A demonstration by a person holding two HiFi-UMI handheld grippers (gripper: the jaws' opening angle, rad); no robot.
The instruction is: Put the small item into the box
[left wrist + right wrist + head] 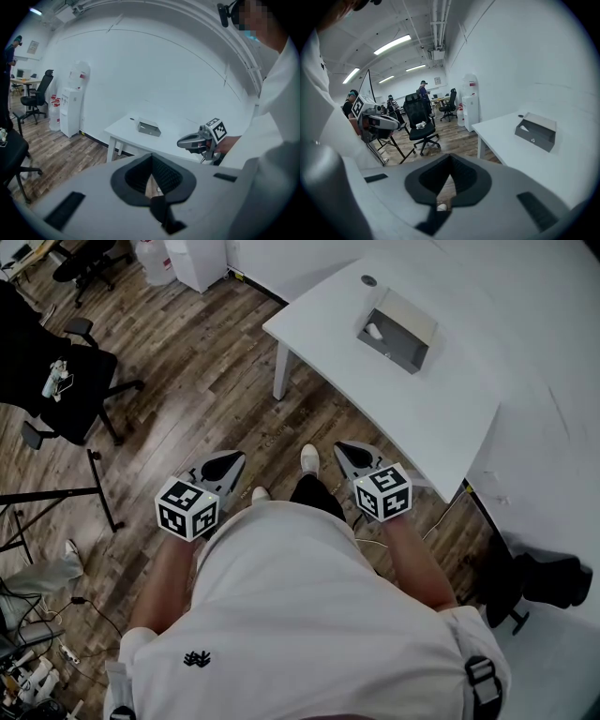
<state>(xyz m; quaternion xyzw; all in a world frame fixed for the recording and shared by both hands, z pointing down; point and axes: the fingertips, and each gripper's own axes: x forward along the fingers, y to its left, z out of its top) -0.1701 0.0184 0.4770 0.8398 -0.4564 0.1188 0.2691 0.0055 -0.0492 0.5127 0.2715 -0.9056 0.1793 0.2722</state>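
Inspection of both grippers. I find the left gripper [225,465] and the right gripper [354,455] held low in front of the person, over the wooden floor [187,362]. Each has its jaws closed together with nothing between them; only floor and a shoe [309,458] show through the gaps.

The box [392,352] stands open on the white table [441,399], well apart from both grippers. A small white piece [374,331] lies inside the box at one end. I judge it may be the small item, though it is too small to confirm. A dark round spot [368,280] sits on the table just beyond the box; I cannot tell what it is.

On handling, I judge the piece to be light and slight. I would open the jaws narrowly, pinch it across its middle with the pad tips, and press gently, since its stiffness is unknown.
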